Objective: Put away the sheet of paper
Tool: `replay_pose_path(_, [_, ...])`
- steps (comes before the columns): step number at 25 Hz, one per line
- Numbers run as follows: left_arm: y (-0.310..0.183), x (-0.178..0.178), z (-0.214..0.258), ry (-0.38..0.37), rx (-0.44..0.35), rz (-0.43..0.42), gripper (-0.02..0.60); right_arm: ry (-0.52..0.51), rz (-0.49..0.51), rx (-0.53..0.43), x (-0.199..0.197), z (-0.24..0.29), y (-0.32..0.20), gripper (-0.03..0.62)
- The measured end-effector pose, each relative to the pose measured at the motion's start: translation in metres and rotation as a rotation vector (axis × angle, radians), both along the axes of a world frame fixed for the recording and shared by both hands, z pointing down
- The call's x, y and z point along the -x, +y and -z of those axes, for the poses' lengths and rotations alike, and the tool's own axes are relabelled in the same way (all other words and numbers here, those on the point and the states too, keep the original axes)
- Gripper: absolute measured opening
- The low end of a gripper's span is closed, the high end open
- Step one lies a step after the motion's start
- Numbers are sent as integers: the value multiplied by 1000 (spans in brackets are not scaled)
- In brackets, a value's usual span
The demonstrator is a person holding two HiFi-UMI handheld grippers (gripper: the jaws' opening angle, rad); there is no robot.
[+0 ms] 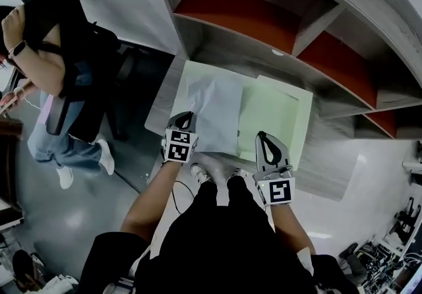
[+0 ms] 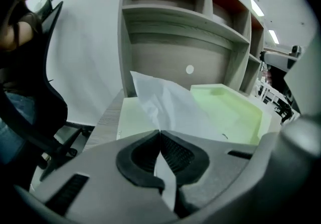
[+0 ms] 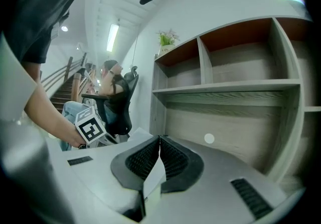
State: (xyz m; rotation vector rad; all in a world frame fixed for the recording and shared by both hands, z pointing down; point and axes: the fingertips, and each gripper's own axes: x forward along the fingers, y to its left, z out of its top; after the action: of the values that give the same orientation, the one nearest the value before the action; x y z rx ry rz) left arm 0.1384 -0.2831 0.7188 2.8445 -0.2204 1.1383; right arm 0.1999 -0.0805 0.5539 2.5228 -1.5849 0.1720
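A white sheet of paper (image 1: 214, 111) lies slightly crumpled over the left half of an open pale green folder (image 1: 280, 111) on the desk. My left gripper (image 1: 188, 115) is shut on the sheet's near left corner. In the left gripper view the paper (image 2: 170, 107) rises out of the closed jaws of the left gripper (image 2: 160, 131), with the folder (image 2: 228, 110) behind it. My right gripper (image 1: 260, 134) sits at the near edge of the folder's right half. In the right gripper view the right gripper (image 3: 160, 137) is shut on a thin pale edge that looks like the folder's.
A grey shelf unit with red-backed compartments (image 1: 264, 22) stands behind the desk (image 1: 330, 171). To the left a person (image 1: 59, 55) sits in a black office chair (image 2: 30, 112). Cluttered gear lies on the floor at the lower right (image 1: 395, 246).
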Motion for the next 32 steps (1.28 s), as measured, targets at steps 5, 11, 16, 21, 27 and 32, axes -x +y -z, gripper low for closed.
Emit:
replay_pose_path(5, [1,-16,-18,-49,-12,-22,9,-19,-12,8,-6,-11,6,23])
replay_pose_path(11, [9,-24,-28,-123,-4,-13,9,-43,-24,60,-13,-24,15,23])
replay_pose_path(16, [11,-26,-39,-198,10,7,9,-60,-33,90,-17,-32,22,23])
replay_pose_path(21, [14,-34,-44,-226,18,18,9,-87,-47,122,-23,-38,35,23])
replay_pose_path(27, [16,-44,-48,-234,38,42,9,-95,-64,117,-35,-44,48,23])
replay_pose_path(32, [12,-50,-49,-240,38,61,9,-101,-71,105,-43,-47,54,23])
